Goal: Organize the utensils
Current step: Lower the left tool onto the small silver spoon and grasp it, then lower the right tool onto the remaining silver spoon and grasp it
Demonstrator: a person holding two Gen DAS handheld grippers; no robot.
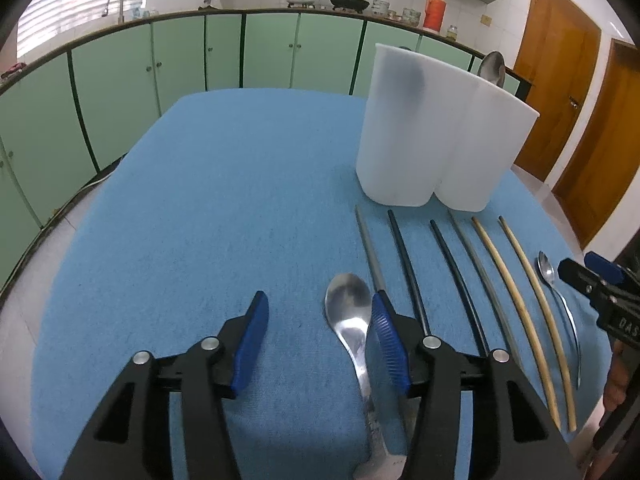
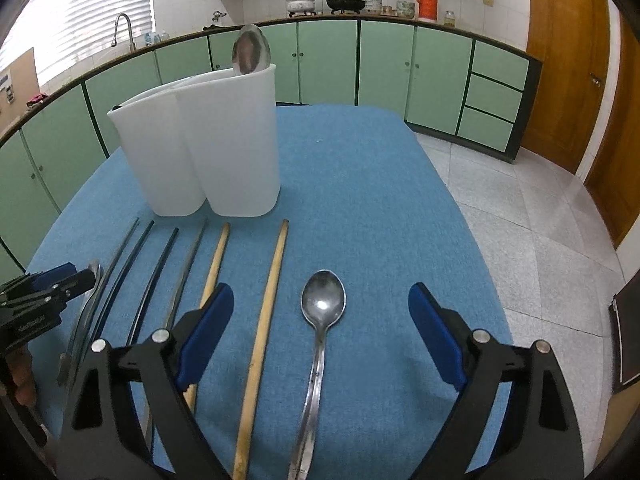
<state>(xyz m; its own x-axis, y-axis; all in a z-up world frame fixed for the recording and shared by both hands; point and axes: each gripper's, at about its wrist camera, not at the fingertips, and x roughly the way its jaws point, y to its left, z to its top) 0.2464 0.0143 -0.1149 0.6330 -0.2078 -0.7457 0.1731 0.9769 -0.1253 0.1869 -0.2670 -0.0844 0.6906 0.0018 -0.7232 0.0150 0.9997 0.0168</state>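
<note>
Steel spoon [image 2: 322, 308] lies lengthwise between the wide-open, empty right tool [image 2: 321, 312], bowl toward the counter's far edge; left tool [image 1: 320, 322] half-open, empty.

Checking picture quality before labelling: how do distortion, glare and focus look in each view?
Left wrist view: fisheye bends the cabinet counter, dark vignette at the corners, window blown out. Right wrist view: same curvature, glare spot on the spoon, tablecloth evenly lit and sharp.
</note>
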